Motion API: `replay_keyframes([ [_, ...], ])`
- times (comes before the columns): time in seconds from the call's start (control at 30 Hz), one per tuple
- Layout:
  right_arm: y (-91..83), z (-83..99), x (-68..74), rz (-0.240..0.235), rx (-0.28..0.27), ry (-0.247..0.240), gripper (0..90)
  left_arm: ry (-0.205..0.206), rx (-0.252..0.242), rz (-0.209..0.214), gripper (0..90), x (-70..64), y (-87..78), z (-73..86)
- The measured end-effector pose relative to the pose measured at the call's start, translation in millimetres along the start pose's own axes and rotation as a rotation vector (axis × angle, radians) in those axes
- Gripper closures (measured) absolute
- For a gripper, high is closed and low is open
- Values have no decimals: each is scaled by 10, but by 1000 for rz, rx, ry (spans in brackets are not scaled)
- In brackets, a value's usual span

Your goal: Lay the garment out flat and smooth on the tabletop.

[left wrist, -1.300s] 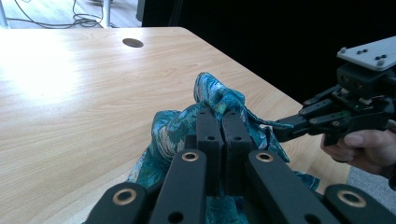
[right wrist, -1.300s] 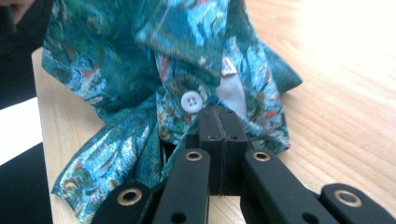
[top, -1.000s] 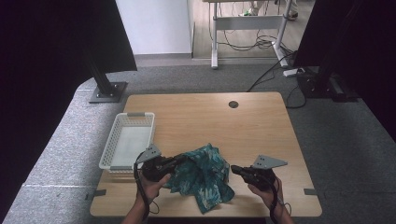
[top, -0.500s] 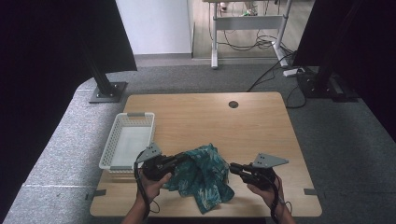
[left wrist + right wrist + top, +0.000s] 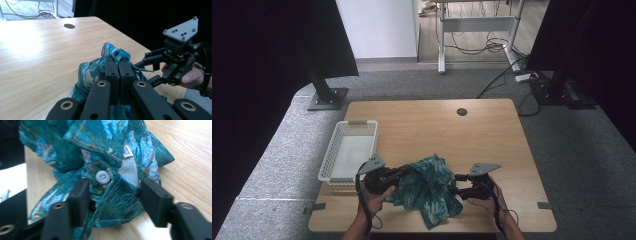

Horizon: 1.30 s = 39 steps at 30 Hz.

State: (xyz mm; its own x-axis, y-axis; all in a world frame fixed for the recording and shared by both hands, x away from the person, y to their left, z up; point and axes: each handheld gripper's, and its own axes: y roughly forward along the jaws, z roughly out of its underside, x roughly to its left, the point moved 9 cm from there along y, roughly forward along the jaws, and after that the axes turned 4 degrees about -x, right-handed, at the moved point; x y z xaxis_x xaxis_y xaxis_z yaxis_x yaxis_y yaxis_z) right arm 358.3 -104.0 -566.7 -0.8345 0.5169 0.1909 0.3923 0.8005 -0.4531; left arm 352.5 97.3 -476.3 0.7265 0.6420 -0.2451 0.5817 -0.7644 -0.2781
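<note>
- Far left on the wooden table (image 5: 432, 125), a white basket (image 5: 348, 156) sits near the table's left edge, with nothing I can make out lying in it.
- Just right of the basket's near corner is the left gripper (image 5: 404, 171), held in the person's left hand (image 5: 374, 197). In the left gripper view its two black jaws are pressed flat together with a fold of the teal patterned shirt (image 5: 100, 67) pinched between them, so it is clamped on the cloth.
- The shirt (image 5: 429, 187) lies crumpled on the near middle of the table, between the two grippers, with one corner trailing toward the near edge.
- In the right gripper view a white button (image 5: 102, 177) and a small sewn label (image 5: 127, 151) show on the bunched fabric, and pale lining shows beside the label.
- At the shirt's right edge is the right gripper (image 5: 455, 183), held in the right hand (image 5: 487, 202). Its jaws stand wide apart, one on each side of a bunched fold of the shirt just below the button, not closed on it.
- The grey three-cornered plate on the right gripper is plain in the left gripper view, with the fingers wrapped round the handle beneath it.
- Farther back on the table, right of centre, is a round cable hole (image 5: 462, 111).
</note>
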Motion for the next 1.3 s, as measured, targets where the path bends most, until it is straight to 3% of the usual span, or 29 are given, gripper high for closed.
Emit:
replay_keyframes([
  [0.1,40,7,-5,-20,14,-10,386,2,3,1,870,-4,3,6],
  [0.17,77,32,25,-49,31,-22,489,2,2,1,870,-3,1,8],
  [0.27,85,72,87,-92,43,-37,745,0,2,0,870,6,-3,14],
  [0.33,66,86,118,-96,40,-45,815,0,4,-1,870,15,-7,22],
  [0.63,-296,-119,149,-1,-108,-56,832,-2,-17,-5,870,17,-43,-20],
  [0.77,-533,-309,237,43,-146,-122,831,6,-37,-1,870,-24,-55,-85],
  [1.0,-621,-437,361,64,-127,-195,829,14,-60,0,870,-53,-100,-172],
  [1.3,-585,-482,446,53,-125,-207,817,11,-68,0,871,-33,-150,-201],
])
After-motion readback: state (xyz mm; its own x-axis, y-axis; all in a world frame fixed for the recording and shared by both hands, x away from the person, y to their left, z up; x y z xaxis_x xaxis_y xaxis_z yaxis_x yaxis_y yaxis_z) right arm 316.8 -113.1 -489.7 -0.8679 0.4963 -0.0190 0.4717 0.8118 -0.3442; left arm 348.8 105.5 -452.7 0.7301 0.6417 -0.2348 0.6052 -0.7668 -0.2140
